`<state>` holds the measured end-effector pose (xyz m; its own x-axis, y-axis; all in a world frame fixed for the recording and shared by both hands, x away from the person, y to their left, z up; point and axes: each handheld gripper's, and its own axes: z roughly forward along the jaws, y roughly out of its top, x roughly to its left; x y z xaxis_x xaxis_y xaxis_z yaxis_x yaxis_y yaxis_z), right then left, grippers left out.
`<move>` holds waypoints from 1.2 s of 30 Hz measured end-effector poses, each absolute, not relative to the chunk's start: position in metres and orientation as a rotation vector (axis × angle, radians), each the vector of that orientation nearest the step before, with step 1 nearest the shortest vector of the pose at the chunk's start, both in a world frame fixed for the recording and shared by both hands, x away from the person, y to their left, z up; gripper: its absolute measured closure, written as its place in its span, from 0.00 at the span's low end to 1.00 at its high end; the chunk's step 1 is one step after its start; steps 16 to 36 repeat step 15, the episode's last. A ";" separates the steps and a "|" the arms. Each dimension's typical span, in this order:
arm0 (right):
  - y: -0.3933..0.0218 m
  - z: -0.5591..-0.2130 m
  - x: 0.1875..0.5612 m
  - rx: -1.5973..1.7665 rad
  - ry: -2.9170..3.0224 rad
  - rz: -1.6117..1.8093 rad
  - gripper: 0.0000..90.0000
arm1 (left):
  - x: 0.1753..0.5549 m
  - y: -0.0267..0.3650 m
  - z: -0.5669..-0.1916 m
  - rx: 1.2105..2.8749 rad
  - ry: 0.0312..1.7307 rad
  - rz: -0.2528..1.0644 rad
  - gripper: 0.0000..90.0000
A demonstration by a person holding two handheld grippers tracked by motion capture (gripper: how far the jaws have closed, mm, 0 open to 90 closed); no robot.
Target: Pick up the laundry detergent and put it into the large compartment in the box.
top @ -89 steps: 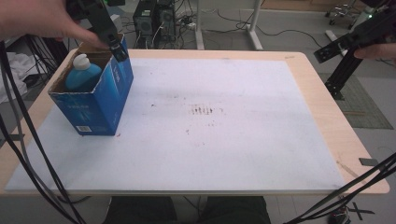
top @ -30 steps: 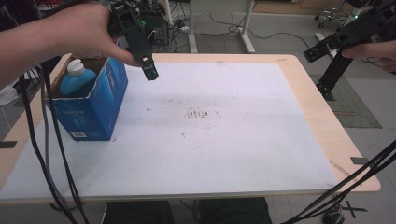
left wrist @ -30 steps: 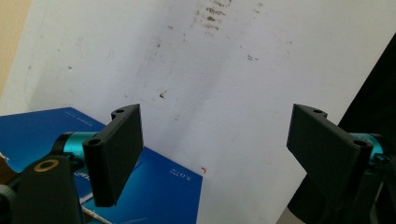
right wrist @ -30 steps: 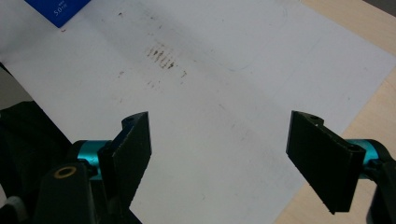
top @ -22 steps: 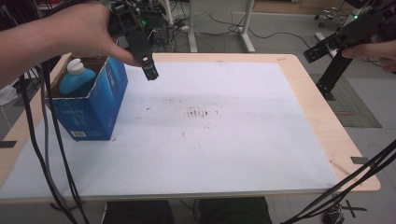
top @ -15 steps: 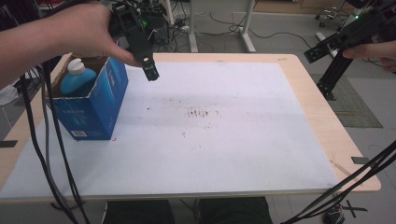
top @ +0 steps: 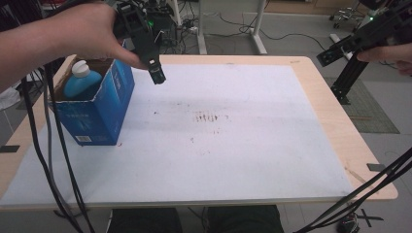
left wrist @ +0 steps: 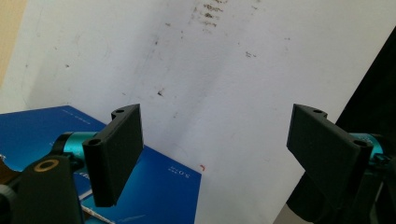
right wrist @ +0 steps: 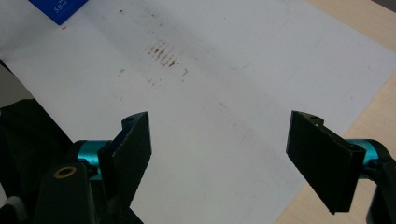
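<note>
So the blue cardboard box sits near the left edge of the table, on the white sheet that covers most of the light wood top. It stands upright with its top flaps open, long axis straight up, one corner turned toward the camera in the high view. Plain matte card with small white print low on the side. Inside stands a blue plastic bottle, rounded shoulders, white cap pointing up.

The left claw hangs in the air just right of the box's top edge, angled down toward the sheet, with nothing between its flat black jaws, which are spread wide in the left gripper view. In that view a blue face of the box fills the lower left corner.

The right claw is way off past the table's far right corner, well apart from the box, jaws also wide apart and empty.

The sheet has a patch of smudgy brown marks around the middle.
</note>
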<state>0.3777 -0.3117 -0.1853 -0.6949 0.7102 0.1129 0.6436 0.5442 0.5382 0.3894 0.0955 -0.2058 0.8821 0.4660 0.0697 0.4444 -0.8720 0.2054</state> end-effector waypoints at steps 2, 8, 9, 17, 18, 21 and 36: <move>-0.311 -0.185 0.378 1.167 2.660 0.849 0.24 | 0.389 0.096 -0.206 2.868 0.694 0.177 0.21; -0.310 -0.185 0.378 1.163 2.660 0.852 0.24 | 0.389 0.096 -0.205 2.868 0.696 0.177 0.21; -0.310 -0.185 0.378 1.164 2.660 0.850 0.24 | 0.389 0.096 -0.205 2.866 0.699 0.176 0.21; -0.310 -0.185 0.379 1.165 2.662 0.851 0.24 | 0.390 0.095 -0.206 2.870 0.697 0.176 0.21; -0.310 -0.185 0.379 1.165 2.662 0.851 0.24 | 0.390 0.095 -0.206 2.870 0.697 0.176 0.21; -0.310 -0.185 0.379 1.165 2.662 0.851 0.24 | 0.390 0.095 -0.206 2.870 0.697 0.176 0.21; -0.310 -0.185 0.379 1.165 2.662 0.851 0.24 | 0.390 0.095 -0.206 2.870 0.697 0.176 0.21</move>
